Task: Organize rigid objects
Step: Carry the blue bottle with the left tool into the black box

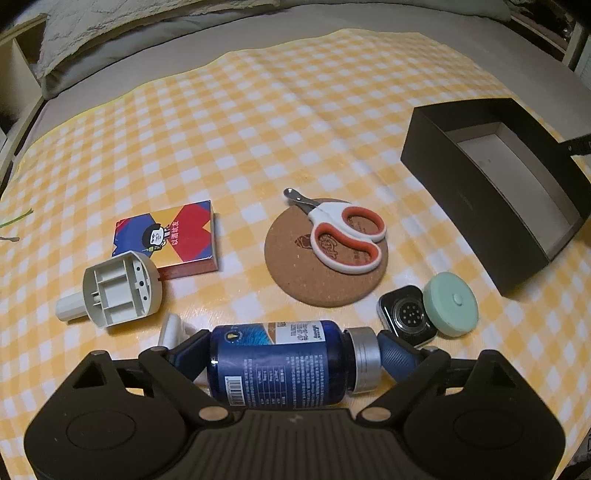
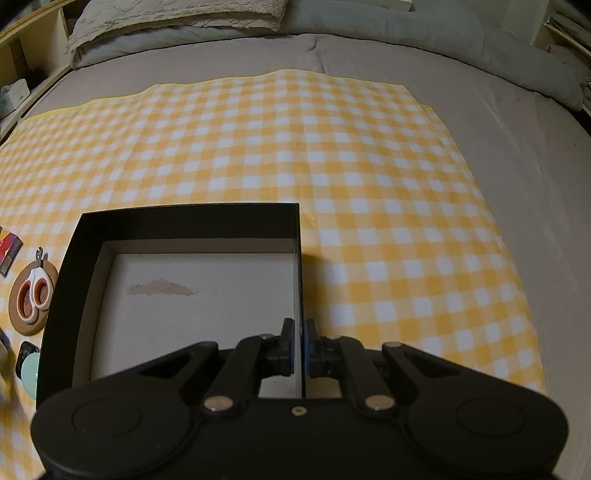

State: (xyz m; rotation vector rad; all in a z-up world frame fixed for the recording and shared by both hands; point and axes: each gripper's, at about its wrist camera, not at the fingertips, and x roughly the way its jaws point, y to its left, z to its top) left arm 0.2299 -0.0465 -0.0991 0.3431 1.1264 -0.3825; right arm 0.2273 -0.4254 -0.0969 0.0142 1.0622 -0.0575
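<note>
My left gripper (image 1: 291,354) is shut on a blue bottle (image 1: 273,363) with a silver cap, held lengthwise between the fingers just above the checked cloth. Beyond it lie white-and-orange scissors (image 1: 343,232) on a cork coaster (image 1: 325,280), a card box (image 1: 173,236), a grey plastic part (image 1: 118,291), a mint round case (image 1: 450,304) and a black watch body (image 1: 404,314). My right gripper (image 2: 299,347) is shut on the right wall of the open black box (image 2: 184,221), which is empty; the box also shows in the left wrist view (image 1: 461,177).
The yellow checked cloth (image 2: 369,166) lies on a grey bed with pillows (image 2: 177,18) at the far end. A small white piece (image 1: 173,328) lies by the left fingers. Scissors and coaster (image 2: 33,295) sit left of the box.
</note>
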